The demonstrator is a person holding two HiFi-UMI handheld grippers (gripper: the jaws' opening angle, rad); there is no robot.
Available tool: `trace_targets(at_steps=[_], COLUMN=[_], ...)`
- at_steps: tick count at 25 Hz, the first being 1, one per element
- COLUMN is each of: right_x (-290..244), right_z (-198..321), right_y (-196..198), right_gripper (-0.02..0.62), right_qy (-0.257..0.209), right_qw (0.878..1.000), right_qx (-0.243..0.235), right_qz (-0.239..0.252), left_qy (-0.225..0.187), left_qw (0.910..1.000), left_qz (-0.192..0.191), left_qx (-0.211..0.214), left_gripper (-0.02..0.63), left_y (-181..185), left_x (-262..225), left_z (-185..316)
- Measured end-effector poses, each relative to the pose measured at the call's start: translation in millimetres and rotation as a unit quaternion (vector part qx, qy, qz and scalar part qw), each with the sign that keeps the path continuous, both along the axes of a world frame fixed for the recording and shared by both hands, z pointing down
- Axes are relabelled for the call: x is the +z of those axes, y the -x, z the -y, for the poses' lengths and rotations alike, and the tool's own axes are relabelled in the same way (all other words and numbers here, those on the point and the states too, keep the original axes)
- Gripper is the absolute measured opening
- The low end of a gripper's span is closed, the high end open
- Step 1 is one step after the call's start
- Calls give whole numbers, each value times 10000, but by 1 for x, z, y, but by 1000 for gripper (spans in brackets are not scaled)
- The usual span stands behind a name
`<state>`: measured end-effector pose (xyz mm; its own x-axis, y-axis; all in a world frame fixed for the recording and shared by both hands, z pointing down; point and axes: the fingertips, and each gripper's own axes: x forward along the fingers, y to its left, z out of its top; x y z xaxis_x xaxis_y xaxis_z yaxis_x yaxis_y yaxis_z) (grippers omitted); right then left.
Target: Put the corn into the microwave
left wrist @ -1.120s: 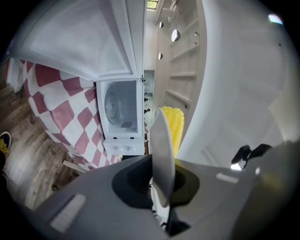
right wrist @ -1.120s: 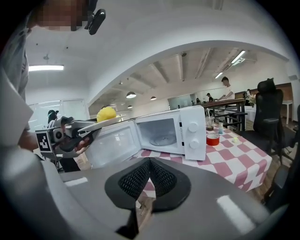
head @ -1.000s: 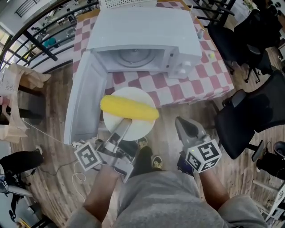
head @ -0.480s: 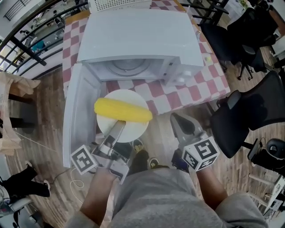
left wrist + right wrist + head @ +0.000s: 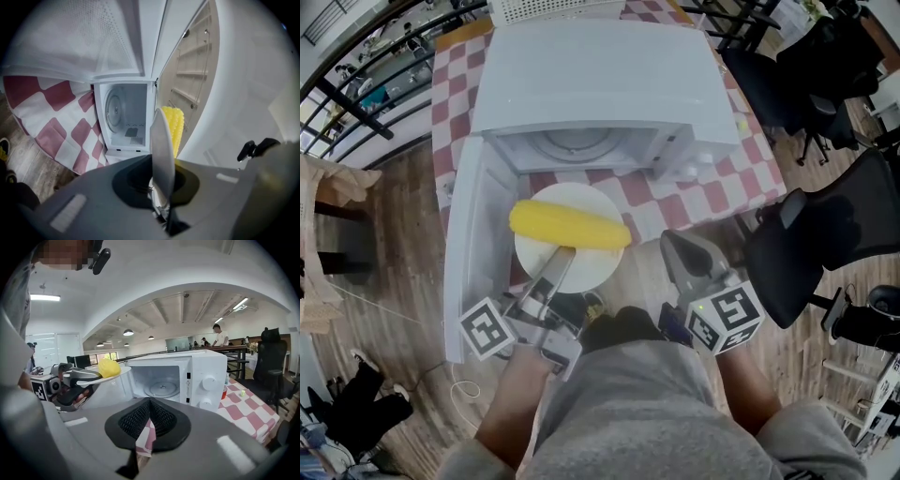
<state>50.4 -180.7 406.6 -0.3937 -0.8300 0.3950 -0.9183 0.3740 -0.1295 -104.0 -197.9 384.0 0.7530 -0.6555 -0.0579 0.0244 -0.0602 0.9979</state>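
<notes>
Left gripper (image 5: 562, 257): jaws clamped on the rim of a white plate (image 5: 584, 269). The corn (image 5: 570, 226) lies on the plate, held just outside the microwave (image 5: 600, 84), whose door (image 5: 473, 246) stands open. Right gripper (image 5: 678, 244): jaws appear closed, nothing between them.

The left gripper (image 5: 562, 256) points level, jaws clamped on a plate (image 5: 574, 192) rim; the right gripper (image 5: 676, 247) tilts downward, jaws together.

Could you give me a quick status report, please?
Left claw shut on plate, corn riding on it. Right claw shut, empty. Microwave door open, nothing blocking the cavity.
</notes>
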Motion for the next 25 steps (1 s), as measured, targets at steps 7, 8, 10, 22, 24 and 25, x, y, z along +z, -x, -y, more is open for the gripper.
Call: trace_targets(at_steps=[7, 8, 10, 22, 24, 25], right_x=[-9, -9, -9, -9, -12, -13], right_z=[7, 9, 13, 64, 73, 78], right_y=[-10, -11, -13, -17, -15, -14], right_gripper=[-2, -2, -2, -2, -2, -2], right_qy=[-81, -79, -79, -112, -142, -153], right_qw=[9998, 9998, 9998, 9998, 9997, 9997], right_qx=[179, 184, 182, -43, -106, -140], right_qz=[-17, -27, -39, 136, 146, 147], left_qy=[30, 25, 20, 97, 111, 135], left_qw=[9999, 9999, 9999, 9997, 9996, 9995], left_qz=[-80, -90, -83, 230, 265, 274], left_qx=[55, 58, 58, -47, -61, -72], left_gripper=[14, 14, 14, 14, 14, 14], left_y=[-7, -9, -12, -26, -28, -29], left_x=[0, -1, 0, 27, 33, 37], left_z=[10, 11, 16, 63, 74, 79])
